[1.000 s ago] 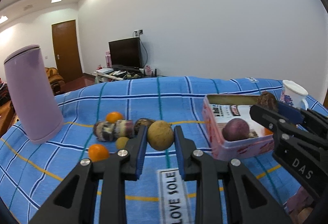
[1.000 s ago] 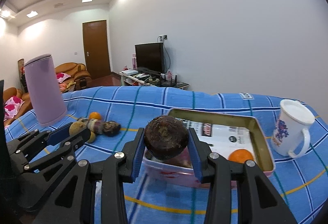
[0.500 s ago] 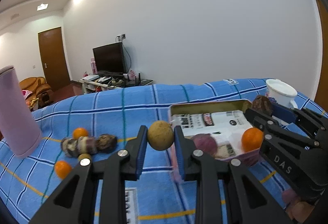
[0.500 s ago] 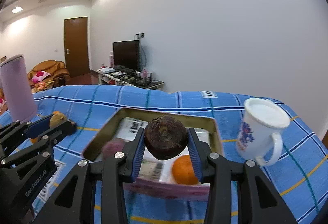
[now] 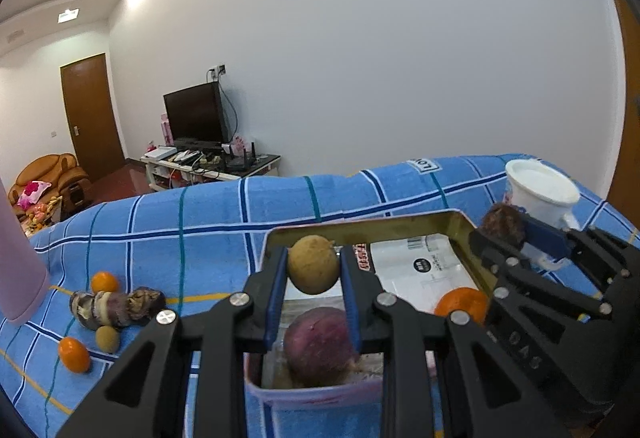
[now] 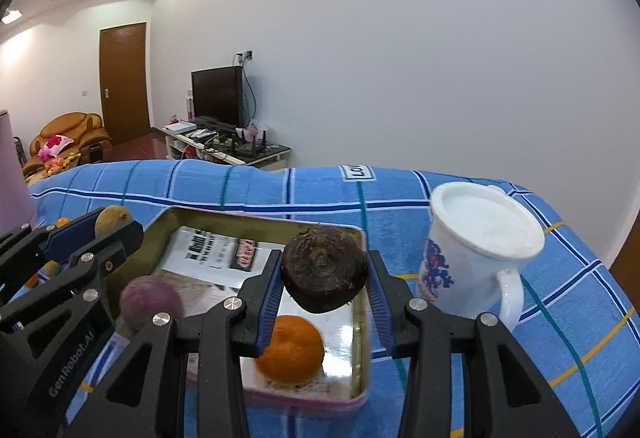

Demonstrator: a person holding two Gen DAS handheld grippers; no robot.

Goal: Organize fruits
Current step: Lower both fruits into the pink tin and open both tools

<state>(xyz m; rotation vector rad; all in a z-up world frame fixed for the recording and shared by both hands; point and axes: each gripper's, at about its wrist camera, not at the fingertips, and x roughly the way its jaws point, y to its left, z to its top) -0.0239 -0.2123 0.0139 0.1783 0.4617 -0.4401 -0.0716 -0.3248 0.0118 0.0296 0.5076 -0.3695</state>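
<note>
My left gripper (image 5: 314,278) is shut on a round tan fruit (image 5: 313,264), held above the near left part of the pink tin tray (image 5: 360,228). My right gripper (image 6: 323,288) is shut on a dark brown, rough fruit (image 6: 324,272), held over the tray (image 6: 256,217) near its right side. Inside the tray lie a purple fruit (image 5: 320,346) and an orange (image 6: 290,350) on printed paper. In the left wrist view the right gripper (image 5: 505,228) with its dark fruit shows at the right; in the right wrist view the left gripper (image 6: 109,220) shows at the left.
On the blue checked cloth (image 5: 208,213), left of the tray, lie two oranges (image 5: 74,354), a small tan fruit (image 5: 107,338) and a row of dark, wrinkled fruits (image 5: 116,304). A lilac tumbler (image 5: 18,278) stands far left. A white mug (image 6: 476,250) stands right of the tray.
Both grippers have carried their fruits to the right, from beside the loose pile to over the tray. The tray now fills the near view and the tumbler has slid to the left edge.
</note>
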